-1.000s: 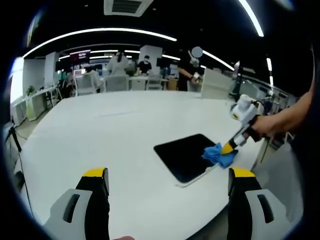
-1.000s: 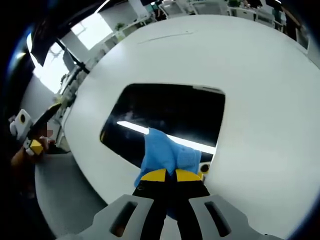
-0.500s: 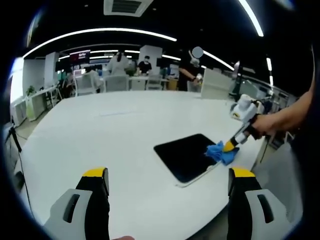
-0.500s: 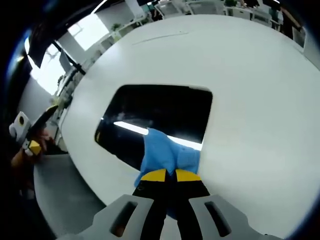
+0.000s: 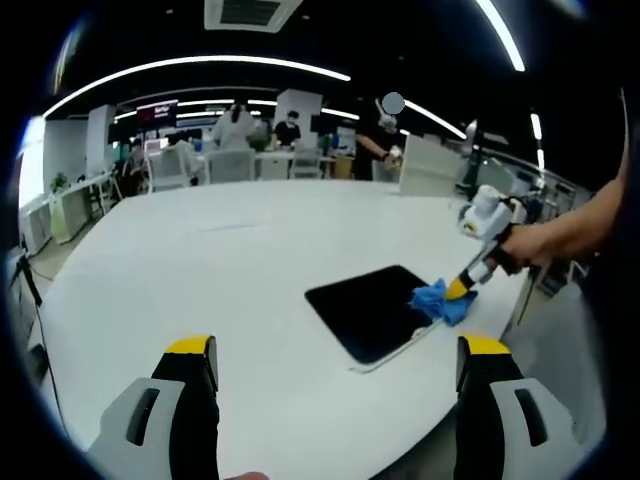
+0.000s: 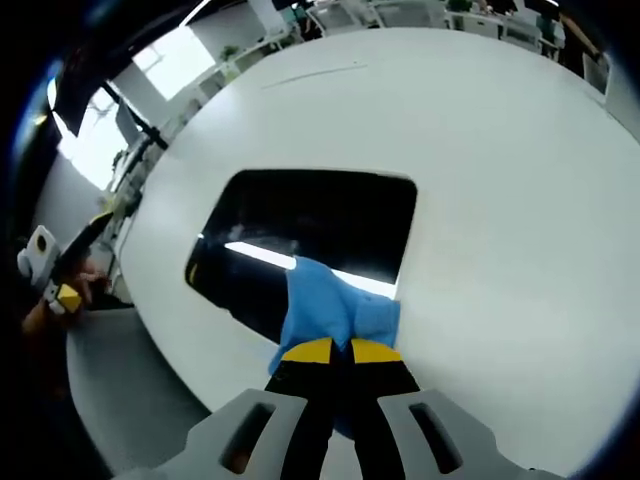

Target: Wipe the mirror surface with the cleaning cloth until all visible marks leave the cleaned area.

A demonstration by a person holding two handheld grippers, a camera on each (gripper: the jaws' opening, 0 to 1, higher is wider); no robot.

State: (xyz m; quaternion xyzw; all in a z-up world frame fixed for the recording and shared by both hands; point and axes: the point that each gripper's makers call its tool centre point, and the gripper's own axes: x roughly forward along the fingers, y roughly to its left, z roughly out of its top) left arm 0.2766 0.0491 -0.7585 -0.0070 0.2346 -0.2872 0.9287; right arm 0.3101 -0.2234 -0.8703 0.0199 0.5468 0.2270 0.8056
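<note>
A dark rectangular mirror (image 5: 372, 315) lies flat near the edge of a broad white table (image 5: 200, 290), with wide bare tabletop beyond it. The left gripper (image 5: 335, 365) hovers short of the table, jaws spread wide and holding nothing. In the left gripper view, office desks and people stand beyond the table. The right gripper (image 6: 331, 350), jaws pinching a blue cleaning cloth (image 6: 335, 307), presses it on the mirror's corner. The right gripper view shows a bright reflected streak across the glass.
</note>
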